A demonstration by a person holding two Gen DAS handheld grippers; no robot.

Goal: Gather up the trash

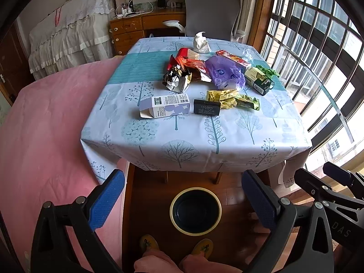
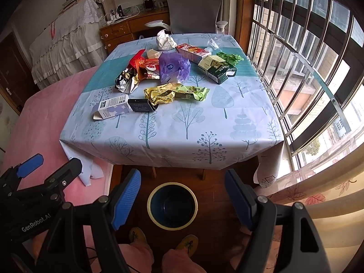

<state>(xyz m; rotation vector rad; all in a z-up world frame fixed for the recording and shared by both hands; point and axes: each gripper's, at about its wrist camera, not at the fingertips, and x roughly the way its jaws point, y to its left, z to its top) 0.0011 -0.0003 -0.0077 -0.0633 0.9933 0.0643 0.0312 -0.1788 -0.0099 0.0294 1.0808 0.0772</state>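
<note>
Jaws gape — trash [image 1: 200, 77] lies well beyond.

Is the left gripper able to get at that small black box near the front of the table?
Probably yes. The left gripper is open and empty, and the black box lies exposed near the table's front edge, nothing between them.

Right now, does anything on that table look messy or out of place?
Yes. Crumpled wrappers, a purple bag, flattened boxes and a wadded tissue lie strewn over the table, while the bin on the floor looks empty. Both grippers are open.
</note>
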